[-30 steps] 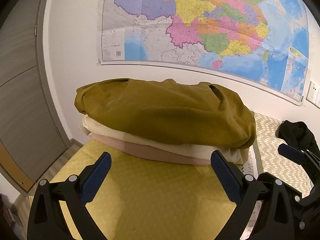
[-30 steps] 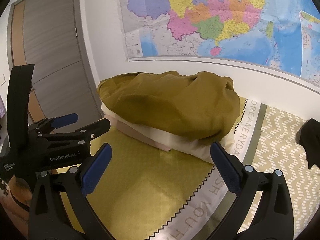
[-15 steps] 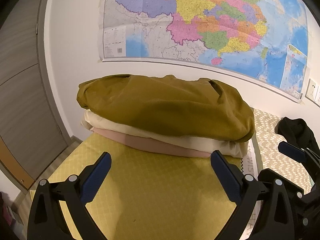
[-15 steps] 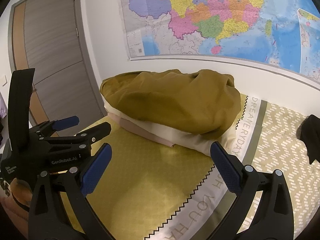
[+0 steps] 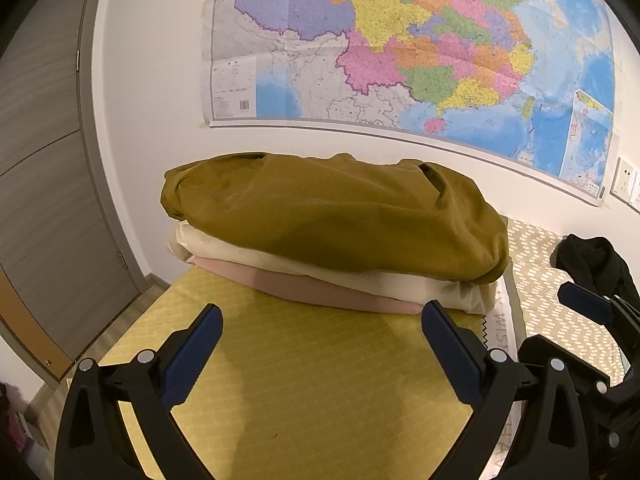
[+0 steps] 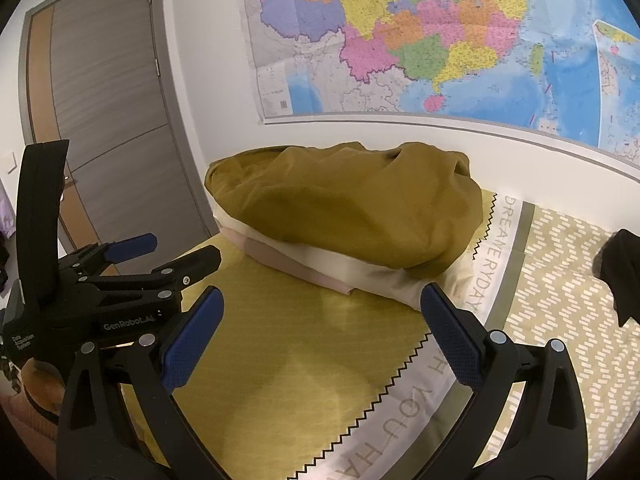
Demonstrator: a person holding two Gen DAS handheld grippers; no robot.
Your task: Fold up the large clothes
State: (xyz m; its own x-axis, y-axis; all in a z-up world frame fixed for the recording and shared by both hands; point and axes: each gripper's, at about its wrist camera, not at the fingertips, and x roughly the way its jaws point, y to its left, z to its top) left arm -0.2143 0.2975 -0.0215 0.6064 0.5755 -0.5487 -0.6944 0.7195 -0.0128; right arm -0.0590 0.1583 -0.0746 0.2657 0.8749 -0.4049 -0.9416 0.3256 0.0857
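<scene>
- on my far left, a grey door (image 6: 116,120) stands beside the white wall.
- my left tongs (image 5: 320,344) hang wide open over the yellow bedspread (image 5: 304,380), holding nothing.
- ahead, by the wall under the map (image 5: 400,48), sits the folded stack: mustard garment (image 5: 336,216) on top, cream one (image 5: 360,276) beneath, pink one (image 5: 320,290) at the bottom.
- my right tongs (image 6: 320,324) are also wide open and empty.
- far right, a black garment (image 5: 592,260) lies crumpled, well apart from the stack.
</scene>
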